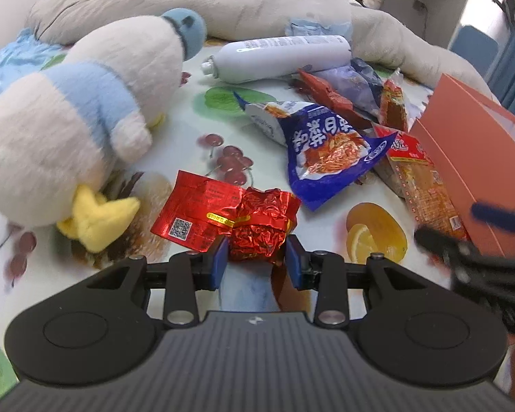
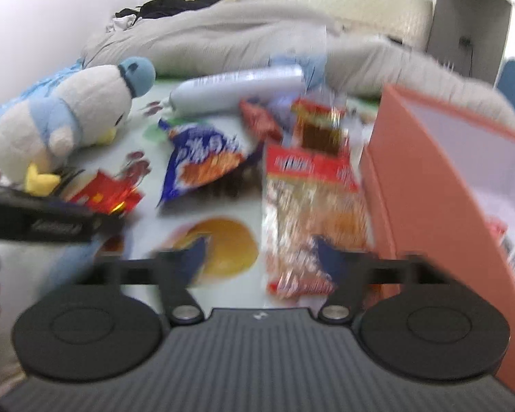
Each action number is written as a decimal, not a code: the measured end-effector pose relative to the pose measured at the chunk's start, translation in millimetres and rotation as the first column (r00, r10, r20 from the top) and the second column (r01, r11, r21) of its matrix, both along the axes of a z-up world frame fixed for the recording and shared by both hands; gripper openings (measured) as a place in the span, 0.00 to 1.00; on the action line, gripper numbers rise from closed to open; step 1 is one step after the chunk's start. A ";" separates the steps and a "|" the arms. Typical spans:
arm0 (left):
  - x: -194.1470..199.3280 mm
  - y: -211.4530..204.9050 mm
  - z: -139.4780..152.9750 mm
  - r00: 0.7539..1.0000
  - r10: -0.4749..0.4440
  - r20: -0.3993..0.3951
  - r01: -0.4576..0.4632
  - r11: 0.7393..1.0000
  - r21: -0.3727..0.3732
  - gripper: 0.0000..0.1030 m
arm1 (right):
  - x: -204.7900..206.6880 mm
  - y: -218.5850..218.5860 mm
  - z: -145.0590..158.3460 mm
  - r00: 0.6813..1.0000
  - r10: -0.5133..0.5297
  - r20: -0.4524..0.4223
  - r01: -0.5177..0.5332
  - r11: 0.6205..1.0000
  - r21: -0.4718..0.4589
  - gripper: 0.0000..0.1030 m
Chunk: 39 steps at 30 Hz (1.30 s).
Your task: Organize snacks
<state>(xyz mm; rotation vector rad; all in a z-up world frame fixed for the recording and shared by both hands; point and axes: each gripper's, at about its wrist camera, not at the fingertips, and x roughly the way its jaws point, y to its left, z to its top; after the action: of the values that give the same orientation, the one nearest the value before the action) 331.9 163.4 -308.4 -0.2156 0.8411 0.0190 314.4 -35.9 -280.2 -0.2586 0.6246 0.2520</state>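
My left gripper (image 1: 257, 257) is shut on a crumpled red foil snack packet (image 1: 257, 226), blue pads pressed on both sides, just above the fruit-print cloth (image 1: 189, 110). My right gripper (image 2: 262, 257) stands open over a long orange-and-red snack packet (image 2: 305, 206), whose near end lies by the right finger; this view is blurred. A blue noodle-snack bag (image 1: 329, 151) lies in the middle, with several more red packets (image 1: 329, 92) behind it. At the right stands an orange box (image 2: 429, 189), open, with something red and white inside.
A white and blue plush duck (image 1: 68, 130) lies at the left, close to the red foil packet. A white bottle (image 1: 281, 58) lies on its side at the back. Grey bedding (image 1: 257, 3) runs along the far edge.
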 end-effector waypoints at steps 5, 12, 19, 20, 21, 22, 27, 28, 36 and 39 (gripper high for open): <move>-9.3 7.8 -0.7 1.000 0.018 0.012 -0.017 1.000 -0.022 0.40 | 26.7 18.8 -13.2 1.000 -0.028 0.010 0.029 0.997 -0.077 0.77; -12.5 16.1 -1.5 0.998 0.043 0.035 -0.041 0.998 -0.042 0.40 | 38.7 40.6 -36.1 0.999 -0.028 0.021 0.032 0.976 -0.214 0.73; -17.2 16.2 3.1 0.998 0.041 0.051 -0.038 0.997 -0.067 0.40 | 42.3 44.8 -38.5 0.999 -0.013 0.043 0.024 0.964 -0.266 0.24; -18.4 16.5 4.2 0.998 0.045 0.054 -0.041 0.997 -0.069 0.40 | 40.5 44.4 -36.4 0.999 -0.006 0.048 0.019 0.965 -0.262 0.17; -20.1 17.1 5.6 0.997 0.050 0.056 -0.046 0.996 -0.071 0.40 | 38.0 43.7 -33.3 0.998 -0.003 0.057 0.018 0.967 -0.254 0.08; -21.7 17.8 6.6 0.997 0.054 0.057 -0.050 0.996 -0.074 0.40 | 35.0 42.8 -28.8 0.998 -0.003 0.059 0.017 0.971 -0.240 0.07; -32.0 16.7 15.3 0.996 0.064 0.064 -0.059 0.995 -0.078 0.40 | 20.4 35.1 -9.2 0.999 0.014 0.047 -0.005 0.984 -0.179 0.03; -34.9 15.8 17.9 0.996 0.064 0.066 -0.059 0.995 -0.080 0.40 | 14.8 34.1 -4.8 0.999 0.021 0.049 -0.012 0.985 -0.174 0.03; -67.1 4.7 42.1 0.994 0.068 0.090 -0.061 0.995 -0.079 0.40 | -36.7 17.2 27.7 0.997 0.070 0.009 -0.069 0.994 -0.081 0.03; -85.3 -1.1 50.6 0.993 0.070 0.095 -0.063 0.995 -0.078 0.40 | -60.7 10.7 33.4 0.995 0.099 -0.022 -0.100 0.993 -0.058 0.03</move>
<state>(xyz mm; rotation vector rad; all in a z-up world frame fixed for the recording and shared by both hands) 246.6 162.4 -257.8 -0.3128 0.7376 0.0394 253.7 -25.2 -246.8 -0.3447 0.6395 0.3328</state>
